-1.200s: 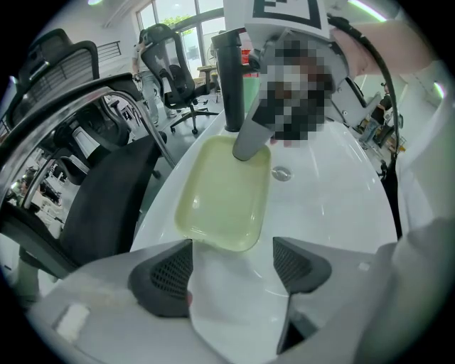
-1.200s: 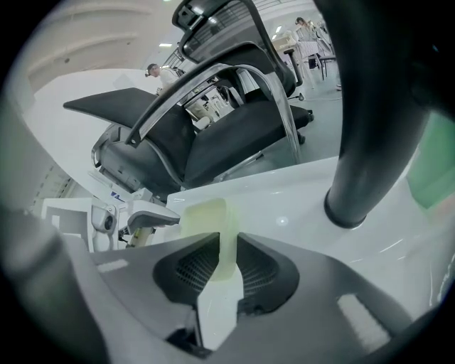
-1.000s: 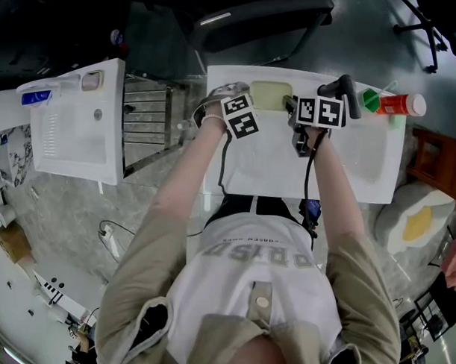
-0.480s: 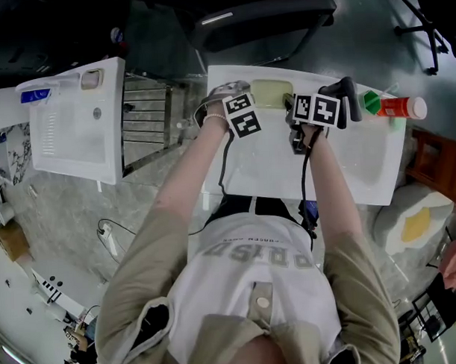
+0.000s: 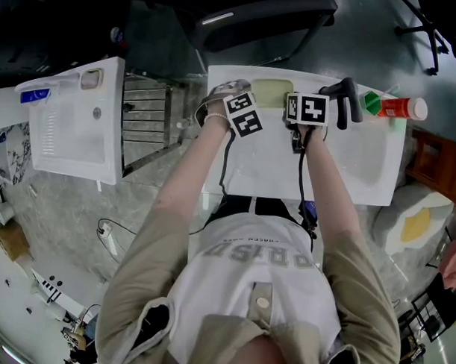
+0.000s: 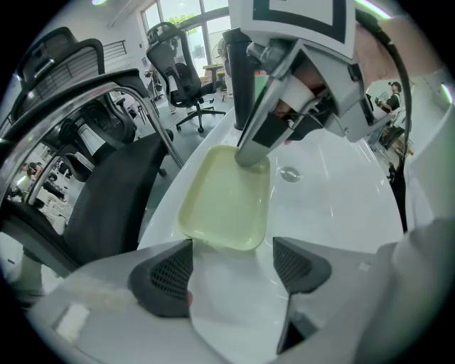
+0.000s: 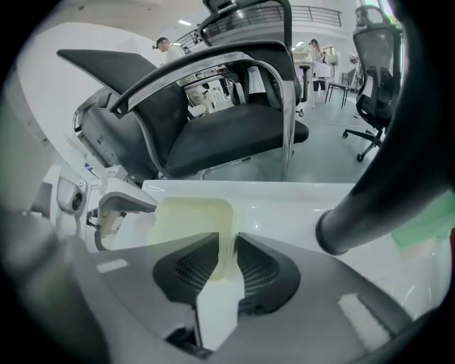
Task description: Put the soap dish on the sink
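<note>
No legible text anywhere, only blurred, upside-down lettering across the person's shirt (image 5: 257, 256)

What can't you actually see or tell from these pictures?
- Left gripper view: the right gripper covers the soap dish's far corner.
- Right gripper view: its jaws hide the rim they clamp; the black tap runs off the picture's edge.
- Head view: the marker cube hides that grip; the orange bottle's label is too small to read.
</note>
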Tool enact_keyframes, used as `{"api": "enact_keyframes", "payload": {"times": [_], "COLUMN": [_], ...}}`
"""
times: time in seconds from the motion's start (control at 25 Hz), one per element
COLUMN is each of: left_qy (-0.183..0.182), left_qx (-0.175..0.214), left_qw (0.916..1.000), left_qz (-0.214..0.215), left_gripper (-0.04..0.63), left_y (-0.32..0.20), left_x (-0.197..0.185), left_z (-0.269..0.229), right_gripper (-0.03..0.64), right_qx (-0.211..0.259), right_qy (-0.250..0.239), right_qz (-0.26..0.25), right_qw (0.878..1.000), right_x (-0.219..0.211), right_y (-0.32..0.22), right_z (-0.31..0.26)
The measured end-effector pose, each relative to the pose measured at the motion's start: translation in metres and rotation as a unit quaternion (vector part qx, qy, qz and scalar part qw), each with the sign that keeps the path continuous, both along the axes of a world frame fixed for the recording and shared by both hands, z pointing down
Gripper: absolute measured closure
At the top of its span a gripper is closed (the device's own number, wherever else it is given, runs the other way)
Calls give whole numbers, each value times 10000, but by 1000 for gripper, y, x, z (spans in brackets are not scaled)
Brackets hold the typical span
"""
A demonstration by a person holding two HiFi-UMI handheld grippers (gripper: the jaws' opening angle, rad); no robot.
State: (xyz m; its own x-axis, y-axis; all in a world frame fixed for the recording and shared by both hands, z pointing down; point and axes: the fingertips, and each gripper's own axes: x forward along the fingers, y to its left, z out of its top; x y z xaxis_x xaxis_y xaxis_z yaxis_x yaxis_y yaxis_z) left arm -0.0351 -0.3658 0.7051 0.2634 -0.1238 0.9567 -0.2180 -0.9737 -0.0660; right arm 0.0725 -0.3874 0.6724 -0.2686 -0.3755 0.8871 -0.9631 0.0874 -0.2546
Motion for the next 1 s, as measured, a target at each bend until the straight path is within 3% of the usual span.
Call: {"api": "enact_keyframes", "payload": {"times": [0.72,1.0], "left_qy": [-34,17], "left_qx": [128,445], "left_qw": [9999,9990], "left_qz": [17,-14], "left_gripper": [225,225], "left_y": [-4,-17], "left_x": [-2,-10], "left_z": [0,-9], "right_gripper": [545,497], "right_qx": [37,337], "right_qy": [80,-94], "right_qz": [93,193], "right_qw": [9999,9992], "right_x": [2,4], "right_y": [-3,-8], "right_z": [0,-12]}}
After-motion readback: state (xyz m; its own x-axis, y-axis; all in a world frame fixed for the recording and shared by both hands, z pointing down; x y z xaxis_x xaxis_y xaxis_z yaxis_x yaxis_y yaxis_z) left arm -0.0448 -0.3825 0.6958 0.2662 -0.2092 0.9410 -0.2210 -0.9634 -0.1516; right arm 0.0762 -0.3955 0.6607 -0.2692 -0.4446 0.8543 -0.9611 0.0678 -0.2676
